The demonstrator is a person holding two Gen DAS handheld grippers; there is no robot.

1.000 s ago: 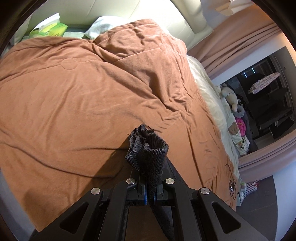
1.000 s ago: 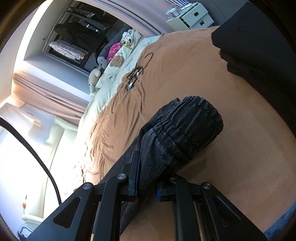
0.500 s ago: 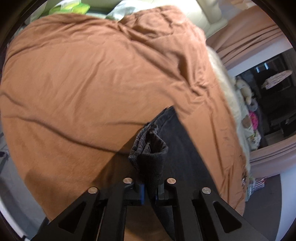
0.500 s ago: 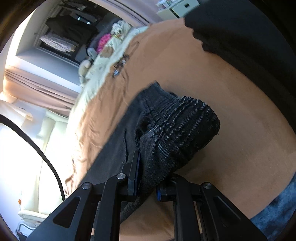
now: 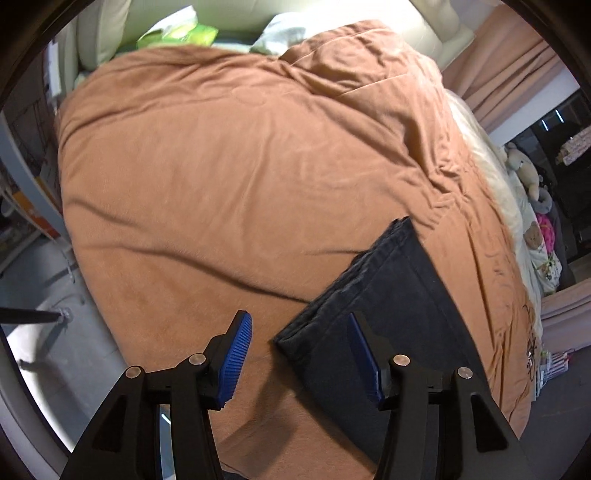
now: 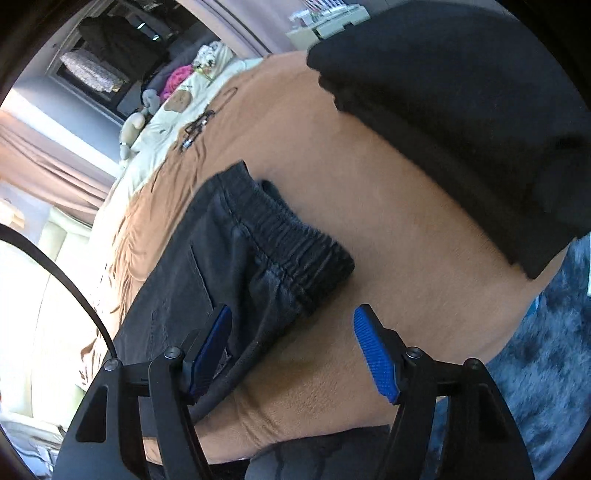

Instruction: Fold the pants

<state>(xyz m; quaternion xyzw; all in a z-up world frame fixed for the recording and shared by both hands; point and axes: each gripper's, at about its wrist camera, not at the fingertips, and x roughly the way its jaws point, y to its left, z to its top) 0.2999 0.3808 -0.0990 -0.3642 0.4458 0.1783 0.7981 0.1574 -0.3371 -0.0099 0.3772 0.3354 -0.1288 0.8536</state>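
We see the left gripper (image 5: 300,356) with its blue-padded jaws spread wide and nothing between them; its right pad (image 5: 364,363) overlaps the edge of the dark pants (image 5: 391,306) in the picture, though we cannot tell whether it touches the cloth. The right gripper (image 6: 295,352) is likewise wide apart and empty — its left pad (image 6: 210,349) sits over the pants' fabric, its right pad (image 6: 375,360) over the bare blanket.

The pants lie flat on the brown blanket (image 5: 229,177) that covers the bed. In the left wrist view they show as a folded dark strip running from near the gripper's right finger away toward the bed's right side, with one stacked corner just ahead of the open jaws. Only the right wrist view shows the elastic waistband (image 6: 299,236), bunched and ribbed, lying just ahead of and between that gripper's fingers, plus a back pocket seam on the flat panel to the left.

The left view alone gives us the green packet (image 5: 184,35) and pale pillows at the head of the bed. The right view alone gives a second dark garment (image 6: 461,110) lying well apart on the blanket — and a tangle of cable (image 6: 197,127) farther off. Stuffed toys (image 5: 524,173) sit along the bed's far edge in both.
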